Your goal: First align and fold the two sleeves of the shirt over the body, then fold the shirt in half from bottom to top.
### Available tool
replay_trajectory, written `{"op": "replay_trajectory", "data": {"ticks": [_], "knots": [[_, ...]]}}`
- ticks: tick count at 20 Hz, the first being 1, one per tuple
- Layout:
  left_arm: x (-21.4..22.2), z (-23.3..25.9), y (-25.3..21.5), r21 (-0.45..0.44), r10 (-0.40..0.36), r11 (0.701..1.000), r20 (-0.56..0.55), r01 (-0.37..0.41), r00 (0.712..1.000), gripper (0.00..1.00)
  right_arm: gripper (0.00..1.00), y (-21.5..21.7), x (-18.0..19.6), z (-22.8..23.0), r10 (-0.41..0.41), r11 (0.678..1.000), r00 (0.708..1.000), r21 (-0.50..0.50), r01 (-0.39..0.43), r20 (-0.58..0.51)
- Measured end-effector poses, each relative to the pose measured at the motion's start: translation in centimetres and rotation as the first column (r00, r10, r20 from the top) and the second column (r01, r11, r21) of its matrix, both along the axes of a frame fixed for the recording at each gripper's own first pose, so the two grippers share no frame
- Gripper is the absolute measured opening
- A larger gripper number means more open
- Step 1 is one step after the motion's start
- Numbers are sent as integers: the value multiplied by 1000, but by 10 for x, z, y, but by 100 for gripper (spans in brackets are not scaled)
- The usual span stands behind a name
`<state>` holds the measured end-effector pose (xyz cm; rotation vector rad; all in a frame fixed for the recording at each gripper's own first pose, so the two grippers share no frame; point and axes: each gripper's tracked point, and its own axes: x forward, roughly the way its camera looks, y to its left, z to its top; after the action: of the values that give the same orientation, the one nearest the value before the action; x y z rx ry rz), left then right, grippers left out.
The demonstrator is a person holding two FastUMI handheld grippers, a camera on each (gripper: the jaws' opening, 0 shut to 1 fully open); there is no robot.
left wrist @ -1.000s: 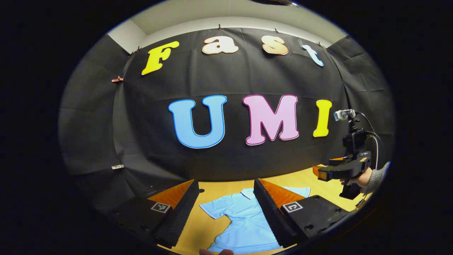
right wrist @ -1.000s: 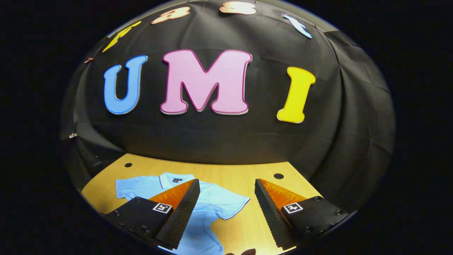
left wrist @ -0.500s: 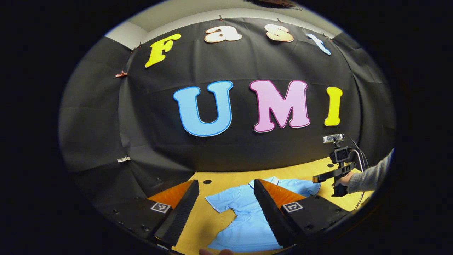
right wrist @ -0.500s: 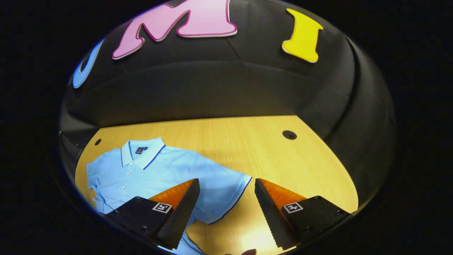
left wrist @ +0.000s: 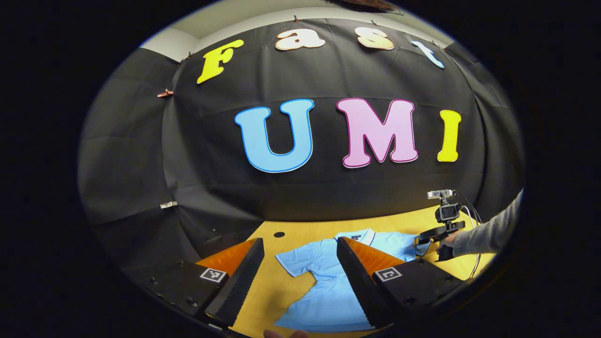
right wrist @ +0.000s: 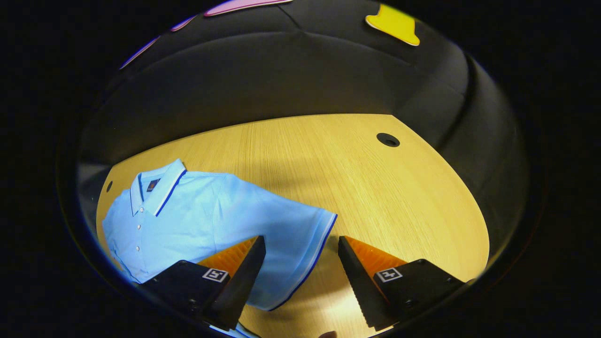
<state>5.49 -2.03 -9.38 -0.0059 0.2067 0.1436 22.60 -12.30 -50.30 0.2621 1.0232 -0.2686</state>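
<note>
A light blue polo shirt (left wrist: 328, 286) lies flat on the wooden table, collar toward the booth wall. In the left gripper view my left gripper (left wrist: 300, 244) hangs open above the shirt's near sleeve and side, touching nothing. The right gripper (left wrist: 425, 237), held by a hand in a grey sleeve, hovers at the shirt's far sleeve. In the right gripper view the shirt (right wrist: 202, 225) spreads left, and its sleeve (right wrist: 300, 249) with a dark-trimmed cuff lies between the open fingers of my right gripper (right wrist: 300, 244), just below them.
The wooden table (right wrist: 375, 197) extends to the right of the shirt, with a round cable hole (right wrist: 388, 139) near its far corner and another hole (left wrist: 279, 234) at the far left. Black cloth walls close the table's back and sides.
The right gripper has dropped and tilted down toward the shirt's sleeve, which now looms larger between its fingers. The left gripper has tipped slightly downward; both stay open.
</note>
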Motion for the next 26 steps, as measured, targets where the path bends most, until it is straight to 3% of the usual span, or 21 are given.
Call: {"op": "replay_trajectory", "data": {"ticks": [2,4,6,7,8,9,11,12,13,20,26], "knots": [[0,-2,2,-2,4,1000,-2,-4,1000,99,95,0,2,0,-3,1000,1000,-1,3,7],[-1,-4,4,-3,8,1000,-6,-8,1000,99,82,4,4,2,12,1000,1000,-2,-12,17],[-5,-6,8,0,14,1000,-12,-14,1000,99,66,12,6,2,19,1000,1000,0,-19,21],[-6,-6,9,0,16,1000,-14,-16,1000,99,48,16,7,0,19,1000,1000,9,-20,22],[-8,-8,12,1,19,1000,-15,-19,1000,99,42,19,8,3,15,1000,1000,15,-15,22],[-9,-8,14,1,23,1000,-18,-23,1000,99,29,21,8,2,13,1000,1000,24,-13,22],[-12,-9,17,-1,27,1000,-23,-27,999,99,13,25,9,2,9,999,1000,38,-10,21],[-13,-10,19,-1,29,1000,-23,-29,999,99,13,25,9,2,7,999,1000,41,-8,23],[-14,-10,22,-2,32,999,-24,-32,999,99,5,27,8,3,7,999,1000,48,-8,21],[-22,-13,36,-6,33,999,-23,-33,999,99,5,33,25,41,22,999,991,28,-26,132],[-34,-13,53,-8,44,999,-15,-45,999,99,5,86,41,83,104,992,969,48,-118,223]]}}
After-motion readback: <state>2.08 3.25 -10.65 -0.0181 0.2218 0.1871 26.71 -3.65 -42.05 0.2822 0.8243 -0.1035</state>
